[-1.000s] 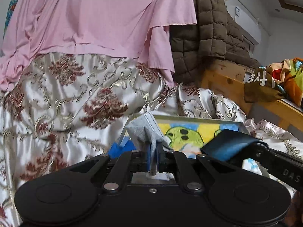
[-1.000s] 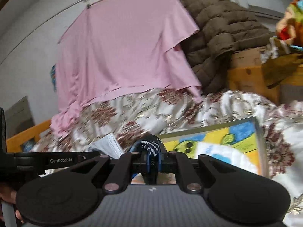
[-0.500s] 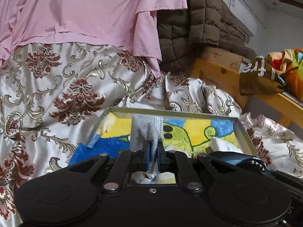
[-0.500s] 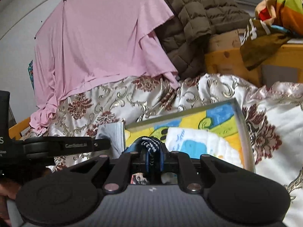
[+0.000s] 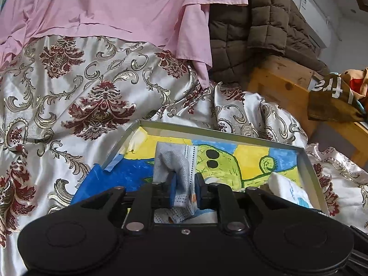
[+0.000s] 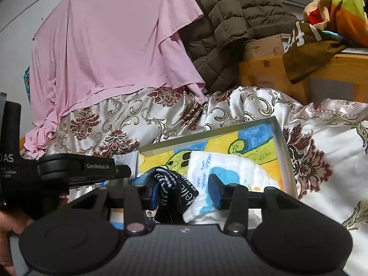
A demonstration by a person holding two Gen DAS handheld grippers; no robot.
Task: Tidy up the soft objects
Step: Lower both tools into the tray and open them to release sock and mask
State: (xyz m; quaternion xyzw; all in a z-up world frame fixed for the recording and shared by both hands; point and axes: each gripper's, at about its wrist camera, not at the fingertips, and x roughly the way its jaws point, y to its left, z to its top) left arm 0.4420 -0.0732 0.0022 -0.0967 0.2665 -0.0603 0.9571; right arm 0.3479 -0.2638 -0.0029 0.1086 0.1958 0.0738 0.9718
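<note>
Both claws are parked over the near end of the tray (image 5: 220, 135), a shallow grey-rimmed box with a yellow, blue and green cartoon drawing on its floor, lying on a bed under a shiny floral bedspread (image 5: 96, 96).

The left claw (image 5: 185, 189) is opening. The grey face mask (image 5: 174, 161) sits between the blue pads: it leans on the left one, and there's a visible gap before the right one. It rises past the tips, so the mask is already inside the tray, just ahead of the claw.

The right claw (image 6: 184, 189) is opening too, and much wider. A dark sock (image 6: 170, 184) with white dotted stripes droops against its left pad (image 6: 156, 191), well clear of the right pad. Just ahead and to the right of it lies a white cloth (image 6: 230, 168) with blue print, filling much of that side of the tray.

As for room: the tray's far rim is just past the left claw's tips, with the bedspread bunching up behind it. The tray's right rim (image 6: 284, 147) is close beside the right claw. The left claw's body (image 6: 80, 168) crosses right next to the right claw's left side, pretty tight there. Beyond everything hang a pink cloth (image 5: 115, 7) and a brown quilted jacket (image 5: 253, 23).
</note>
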